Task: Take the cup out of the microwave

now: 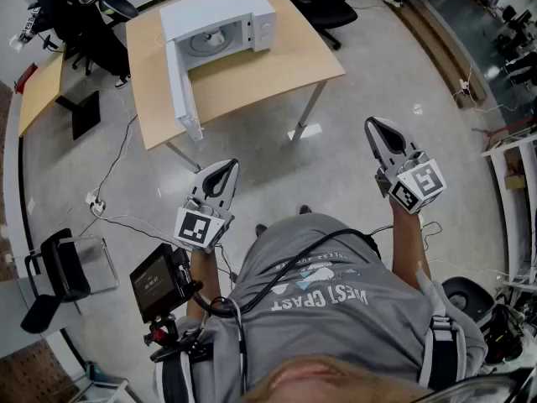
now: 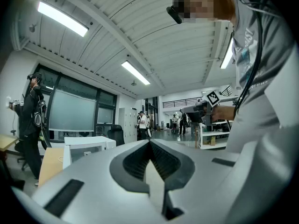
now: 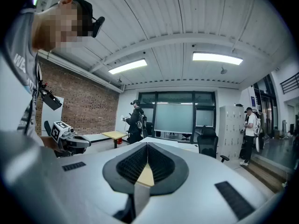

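Observation:
A white microwave (image 1: 220,22) stands on a wooden table (image 1: 277,65) far ahead, its door (image 1: 182,86) swung open toward me. On its turntable sits a small pale object (image 1: 213,36), too small to tell as the cup. Both grippers are held level in front of the person's chest, well short of the table. The left gripper (image 1: 226,169) has its jaws together with nothing between them, and so does the right gripper (image 1: 375,125). The left gripper view shows the left gripper (image 2: 149,142) shut, with the microwave (image 2: 87,146) low at the left. In the right gripper view the right gripper (image 3: 147,145) is shut.
Grey floor lies between the person and the table. A cable (image 1: 117,162) runs across the floor at the left. Black office chairs (image 1: 323,2) stand behind the table and another chair (image 1: 59,267) at the near left. Several other people (image 3: 135,120) stand in the room.

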Action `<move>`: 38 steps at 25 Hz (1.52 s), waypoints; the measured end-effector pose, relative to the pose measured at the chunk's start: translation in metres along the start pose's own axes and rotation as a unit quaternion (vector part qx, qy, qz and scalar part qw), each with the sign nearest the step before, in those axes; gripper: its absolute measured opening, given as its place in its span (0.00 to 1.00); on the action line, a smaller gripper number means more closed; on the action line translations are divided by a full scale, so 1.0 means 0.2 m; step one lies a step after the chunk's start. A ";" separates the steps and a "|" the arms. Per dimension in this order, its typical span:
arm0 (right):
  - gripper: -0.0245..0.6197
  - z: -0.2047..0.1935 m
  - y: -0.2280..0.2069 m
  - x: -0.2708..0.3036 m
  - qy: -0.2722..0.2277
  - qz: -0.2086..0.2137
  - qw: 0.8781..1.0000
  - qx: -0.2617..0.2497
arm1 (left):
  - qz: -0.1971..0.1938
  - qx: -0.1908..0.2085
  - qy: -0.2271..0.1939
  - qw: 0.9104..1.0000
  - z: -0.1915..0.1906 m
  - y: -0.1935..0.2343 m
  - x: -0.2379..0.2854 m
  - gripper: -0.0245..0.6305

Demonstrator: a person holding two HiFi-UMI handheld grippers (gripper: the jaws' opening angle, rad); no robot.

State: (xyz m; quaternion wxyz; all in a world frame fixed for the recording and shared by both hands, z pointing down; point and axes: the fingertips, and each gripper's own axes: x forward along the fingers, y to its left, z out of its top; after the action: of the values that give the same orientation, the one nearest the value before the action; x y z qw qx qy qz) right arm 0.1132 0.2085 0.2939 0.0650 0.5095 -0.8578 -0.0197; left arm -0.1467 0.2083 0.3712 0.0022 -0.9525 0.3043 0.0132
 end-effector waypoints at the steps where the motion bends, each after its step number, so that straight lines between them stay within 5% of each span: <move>1: 0.05 0.00 0.00 0.01 0.001 -0.001 1.000 0.000 | 0.000 0.000 -0.001 1.000 0.00 0.01 0.00 0.10; 21: 0.05 0.07 0.21 0.46 -0.002 0.068 0.998 -0.012 | 0.062 0.003 -0.005 0.998 0.01 0.23 -0.27 0.10; 38: 0.05 -0.13 0.14 1.39 0.031 0.174 0.984 0.031 | 0.171 -0.014 0.056 0.984 -0.03 0.55 -0.20 0.10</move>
State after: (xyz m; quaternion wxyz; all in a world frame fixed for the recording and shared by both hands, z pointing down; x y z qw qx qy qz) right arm -0.0383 -0.0209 0.3474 0.0786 0.3545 -0.9311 0.0344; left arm -0.2422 0.1422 0.3785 -0.0301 -0.8856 0.4620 -0.0356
